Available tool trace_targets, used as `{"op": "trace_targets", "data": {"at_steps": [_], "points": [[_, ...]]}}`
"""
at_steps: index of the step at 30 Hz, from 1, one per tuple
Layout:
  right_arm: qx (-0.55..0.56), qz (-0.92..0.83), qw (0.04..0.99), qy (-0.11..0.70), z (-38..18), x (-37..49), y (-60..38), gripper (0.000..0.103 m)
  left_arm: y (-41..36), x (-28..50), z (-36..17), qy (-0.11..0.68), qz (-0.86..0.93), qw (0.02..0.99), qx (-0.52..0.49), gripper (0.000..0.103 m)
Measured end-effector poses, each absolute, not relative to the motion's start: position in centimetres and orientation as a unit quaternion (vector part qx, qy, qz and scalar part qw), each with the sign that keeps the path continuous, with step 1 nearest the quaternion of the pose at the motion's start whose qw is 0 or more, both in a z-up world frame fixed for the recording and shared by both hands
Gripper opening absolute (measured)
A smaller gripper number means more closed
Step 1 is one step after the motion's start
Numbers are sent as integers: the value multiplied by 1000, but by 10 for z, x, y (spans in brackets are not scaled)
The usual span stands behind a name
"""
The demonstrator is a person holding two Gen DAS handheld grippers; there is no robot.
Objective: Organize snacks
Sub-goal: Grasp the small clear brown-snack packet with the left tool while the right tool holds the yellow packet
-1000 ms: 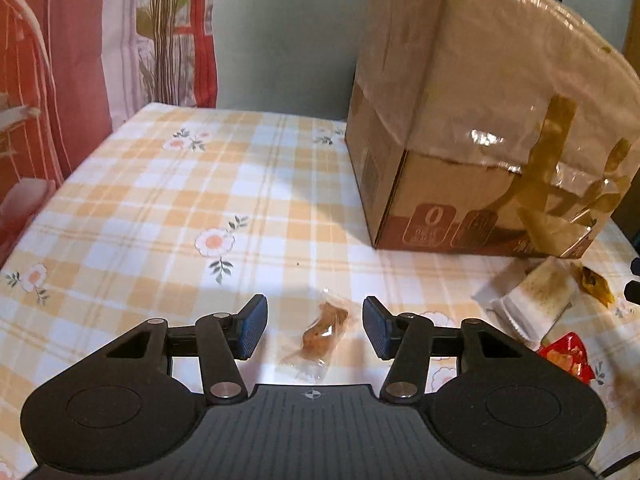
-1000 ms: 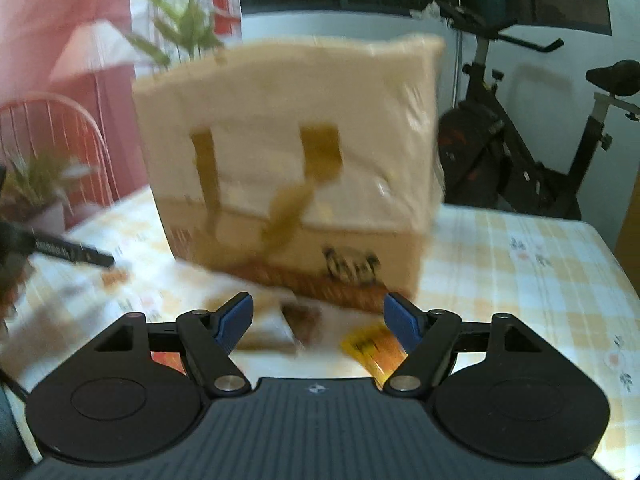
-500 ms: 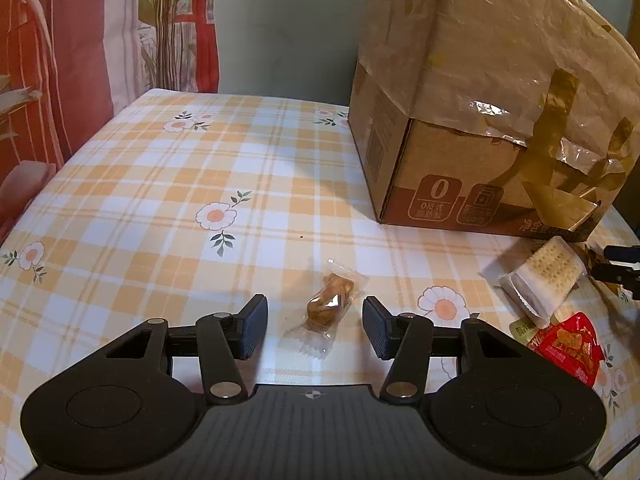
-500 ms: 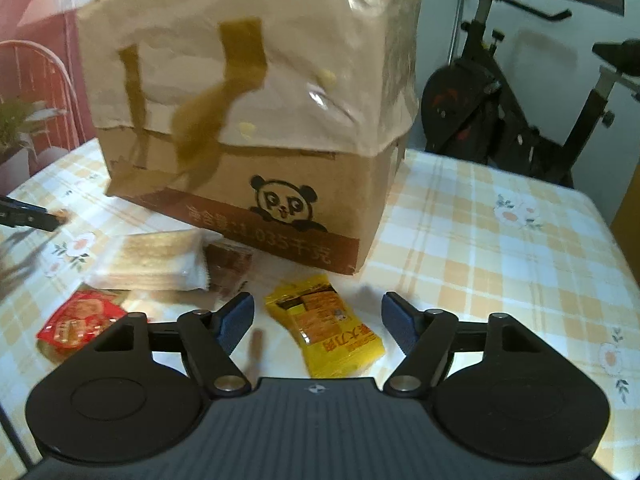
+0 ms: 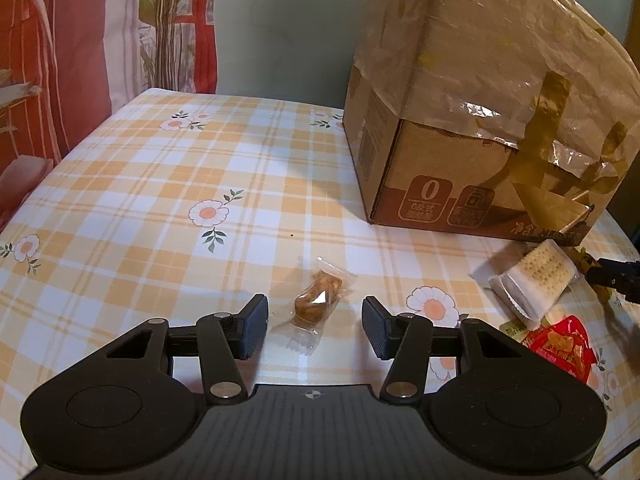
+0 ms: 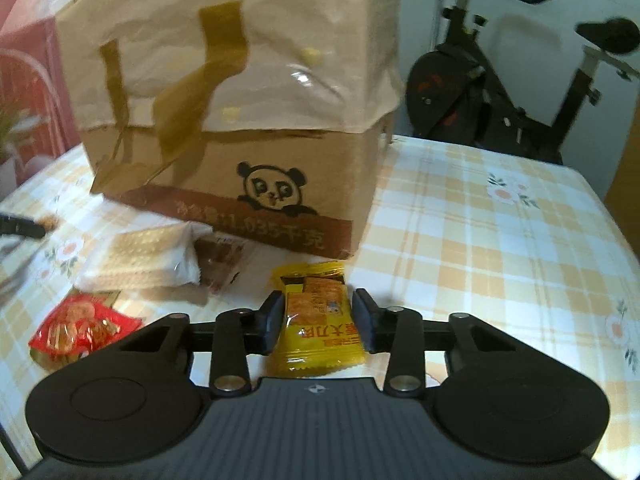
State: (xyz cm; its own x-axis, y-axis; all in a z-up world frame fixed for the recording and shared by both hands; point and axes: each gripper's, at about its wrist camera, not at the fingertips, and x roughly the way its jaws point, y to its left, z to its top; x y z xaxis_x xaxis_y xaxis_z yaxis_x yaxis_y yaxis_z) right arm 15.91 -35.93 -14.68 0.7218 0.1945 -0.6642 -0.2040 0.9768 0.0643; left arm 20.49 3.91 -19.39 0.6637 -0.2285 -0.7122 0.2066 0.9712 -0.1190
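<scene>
The right gripper (image 6: 316, 316) has just been closing its fingers, which now pinch the yellow foil snack packet (image 6: 318, 320) by its two side edges, just in front of the tall brown cardboard box (image 6: 240, 120) on the bench (image 6: 500, 248) with its orange-checked, flowered cloth. The left gripper (image 5: 315, 328) hangs with its fingers spread apart and clear of the clear-wrapped brown pastry (image 5: 314, 300) lying on the cloth between them.

The cardboard box (image 6: 240, 184) is looking matt, its plastic film (image 5: 500, 60) crinkled and shining; the yellow snack packet (image 6: 316, 316) is looking glossy; the checked tablecloth (image 5: 160, 200) smooth.
</scene>
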Motion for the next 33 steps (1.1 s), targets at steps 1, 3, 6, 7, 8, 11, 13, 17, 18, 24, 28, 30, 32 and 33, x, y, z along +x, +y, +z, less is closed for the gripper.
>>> {"op": "trace_targets", "data": {"at_steps": [1, 3, 6, 7, 8, 11, 13, 17, 18, 24, 28, 30, 32, 33], "points": [[1, 105, 929, 354, -147, 158, -361, 39, 39, 204, -194, 392, -119, 912, -13, 54], [4, 103, 931, 350, -147, 156, -361, 38, 40, 203, -194, 390, -119, 913, -12, 53], [-12, 99, 934, 344, -147, 152, -357, 37, 40, 202, -194, 388, -116, 914, -15, 53], [-20, 98, 935, 341, -147, 150, -355, 36, 40, 202, -194, 387, -116, 915, -13, 53], [-28, 97, 935, 339, -148, 148, -352, 36, 39, 202, -194, 387, -115, 915, -10, 53], [-57, 105, 935, 333, -148, 145, -343, 36, 38, 202, -194, 386, -116, 915, 0, 53], [-68, 112, 935, 331, -149, 145, -340, 36, 39, 203, -195, 385, -116, 915, 0, 53], [-60, 116, 934, 331, -150, 146, -343, 36, 36, 208, -195, 385, -114, 916, 12, 52], [-60, 117, 934, 331, -150, 146, -343, 36, 35, 210, -195, 385, -112, 916, 12, 52], [-59, 123, 933, 332, -150, 146, -343, 36, 31, 219, -195, 384, -110, 916, 12, 51], [-57, 124, 933, 332, -150, 146, -344, 36, 28, 218, -195, 387, -114, 915, 18, 50], [-56, 125, 933, 332, -150, 147, -344, 36, 26, 214, -194, 393, -119, 912, 12, 50], [-56, 125, 933, 332, -150, 147, -343, 36, 21, 208, -192, 398, -136, 907, 10, 50], [-56, 125, 933, 332, -150, 147, -343, 36, 18, 204, -191, 398, -145, 906, 11, 50]]}}
